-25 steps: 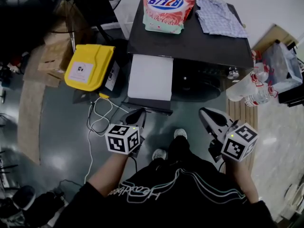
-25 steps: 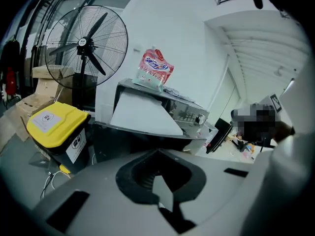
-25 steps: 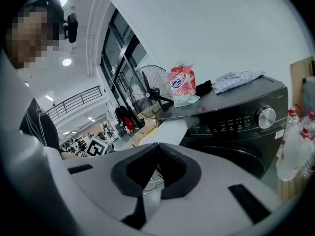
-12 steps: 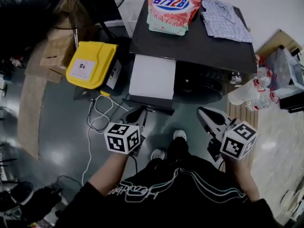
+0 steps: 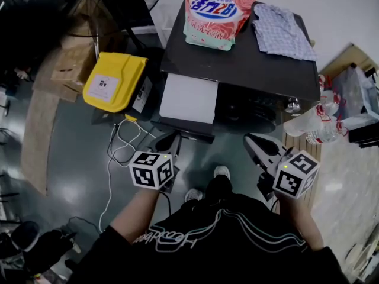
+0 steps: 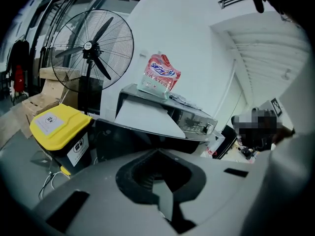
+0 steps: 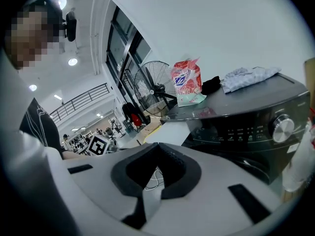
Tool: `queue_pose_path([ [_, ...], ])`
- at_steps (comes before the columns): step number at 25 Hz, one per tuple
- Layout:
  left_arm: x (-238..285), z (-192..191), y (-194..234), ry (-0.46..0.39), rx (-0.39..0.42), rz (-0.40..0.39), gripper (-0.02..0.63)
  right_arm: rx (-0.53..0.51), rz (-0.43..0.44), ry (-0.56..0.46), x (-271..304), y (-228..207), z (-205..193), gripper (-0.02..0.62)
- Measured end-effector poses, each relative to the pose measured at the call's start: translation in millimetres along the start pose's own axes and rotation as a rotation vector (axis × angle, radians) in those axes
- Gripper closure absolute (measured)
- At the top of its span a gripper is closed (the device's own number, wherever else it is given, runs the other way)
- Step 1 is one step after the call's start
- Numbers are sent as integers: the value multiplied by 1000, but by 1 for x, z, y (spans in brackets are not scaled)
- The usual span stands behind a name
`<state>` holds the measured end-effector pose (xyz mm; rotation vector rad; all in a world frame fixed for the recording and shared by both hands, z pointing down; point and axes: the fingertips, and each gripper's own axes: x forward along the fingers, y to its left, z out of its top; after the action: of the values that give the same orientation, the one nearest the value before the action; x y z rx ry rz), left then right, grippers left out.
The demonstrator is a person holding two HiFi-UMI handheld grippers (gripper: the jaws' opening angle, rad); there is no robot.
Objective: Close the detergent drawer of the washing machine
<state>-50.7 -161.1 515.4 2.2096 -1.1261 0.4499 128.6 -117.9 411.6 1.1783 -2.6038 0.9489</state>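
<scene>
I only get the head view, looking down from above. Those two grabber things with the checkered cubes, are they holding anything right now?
Observer: No. The left gripper view shows the left gripper with its jaws together and nothing between them.
Operator: And the other one?
Observer: Same. In its own view, the right gripper is shut and empty.
Operator: Where exactly does that white slab come out of the machine?
Observer: It is the detergent drawer. The left gripper view shows it from the side, jutting from the front of the washing machine just under its top, ahead of the jaws and untouched.
</scene>
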Motion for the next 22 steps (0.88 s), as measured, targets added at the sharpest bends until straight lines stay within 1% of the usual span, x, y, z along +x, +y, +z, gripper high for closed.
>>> queue_pose_path([
  [14,22,19,6,-3,-10,55,583,-10,35,-24,5,-23,25,568],
  [22,37,33,9,-10,-25,83,583,0,41,-13,5,-39,34,568],
])
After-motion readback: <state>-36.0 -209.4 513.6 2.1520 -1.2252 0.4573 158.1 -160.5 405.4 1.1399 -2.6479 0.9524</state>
